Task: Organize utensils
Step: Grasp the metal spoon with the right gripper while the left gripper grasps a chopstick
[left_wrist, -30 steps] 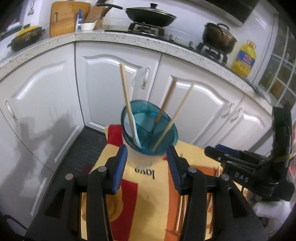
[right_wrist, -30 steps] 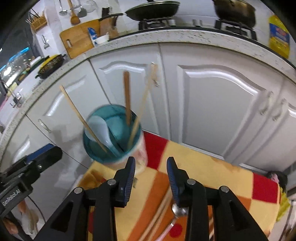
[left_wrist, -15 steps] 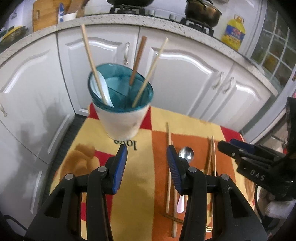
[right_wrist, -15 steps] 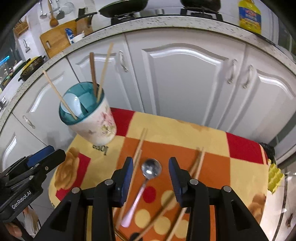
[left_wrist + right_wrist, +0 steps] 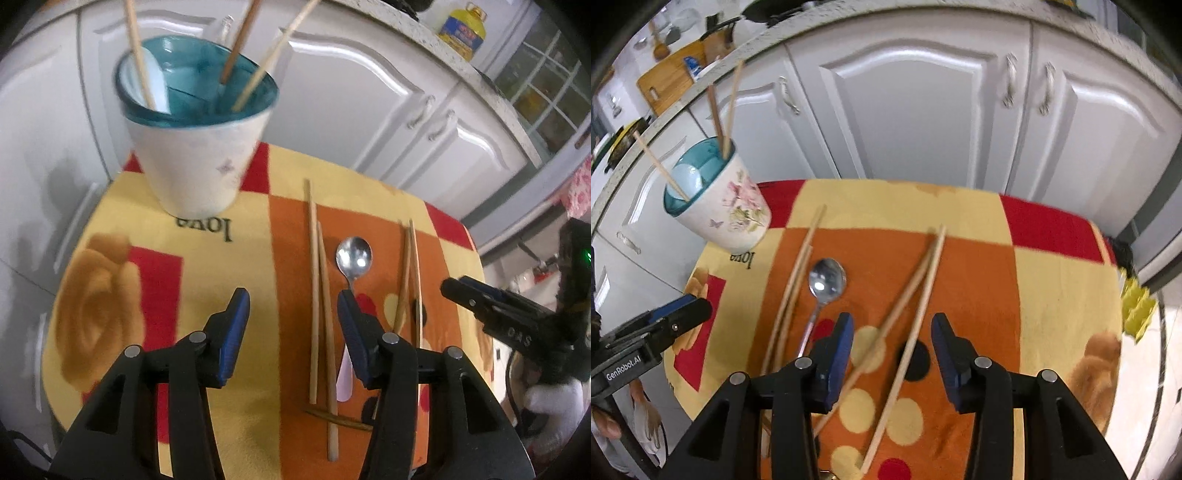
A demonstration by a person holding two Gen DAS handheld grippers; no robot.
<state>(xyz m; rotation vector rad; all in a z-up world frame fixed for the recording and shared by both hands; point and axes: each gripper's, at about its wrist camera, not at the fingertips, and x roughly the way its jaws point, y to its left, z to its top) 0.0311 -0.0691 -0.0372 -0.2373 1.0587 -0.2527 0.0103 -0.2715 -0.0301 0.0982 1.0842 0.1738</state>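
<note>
A white floral cup with a teal inside (image 5: 192, 147) (image 5: 724, 206) stands at the table's far left and holds three chopsticks and a white spoon. On the cloth lie a pair of chopsticks (image 5: 319, 295) (image 5: 792, 291), a metal spoon (image 5: 353, 256) (image 5: 826, 282) and a second pair of chopsticks (image 5: 412, 280) (image 5: 912, 295). My left gripper (image 5: 293, 317) is open and empty above the cloth, left of the first pair. My right gripper (image 5: 892, 341) is open and empty, its jaws either side of the second pair, above them.
The small table wears a yellow, orange and red cloth (image 5: 155, 288) (image 5: 1052, 288). White kitchen cabinets (image 5: 923, 110) stand close behind it. The countertop holds an oil bottle (image 5: 461, 27) and a cutting board (image 5: 670, 86). A dark chopstick-like piece (image 5: 338, 419) lies crosswise near the front.
Both grippers have pulled back from the cup and tilted down toward the cloth. The loose chopsticks and spoon have come into view. Both grippers stay open.
</note>
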